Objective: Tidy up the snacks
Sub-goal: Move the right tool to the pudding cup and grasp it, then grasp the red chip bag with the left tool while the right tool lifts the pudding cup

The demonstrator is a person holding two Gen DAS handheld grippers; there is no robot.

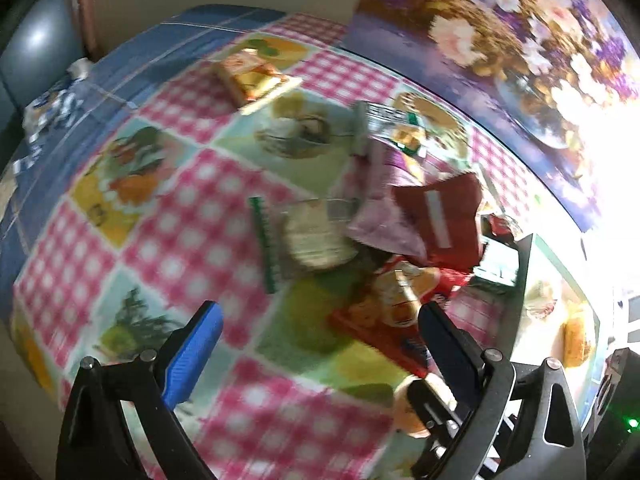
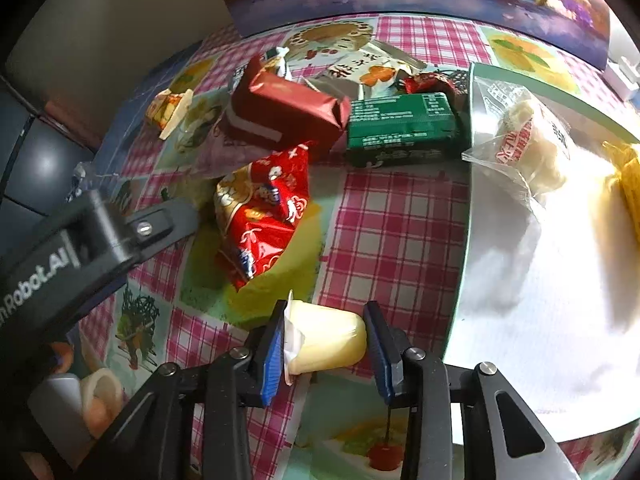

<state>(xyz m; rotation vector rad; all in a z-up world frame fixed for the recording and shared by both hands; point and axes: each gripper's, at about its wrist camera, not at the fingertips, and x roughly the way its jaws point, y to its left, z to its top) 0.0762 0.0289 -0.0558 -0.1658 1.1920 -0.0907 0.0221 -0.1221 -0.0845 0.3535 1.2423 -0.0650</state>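
While the snack pile (image 2: 280,128) is being left at the far side of the checkered counter (image 2: 392,224), a pudding cup (image 2: 326,338) is being clamped sideways in the right gripper (image 2: 326,344) jaws, likely bound for the white tray (image 2: 540,300) on the right; the left gripper (image 1: 320,344) jaws are being held apart, empty.

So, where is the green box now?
In the right wrist view, the green box lies on the checked tablecloth, between the dark red packet and the white tray.
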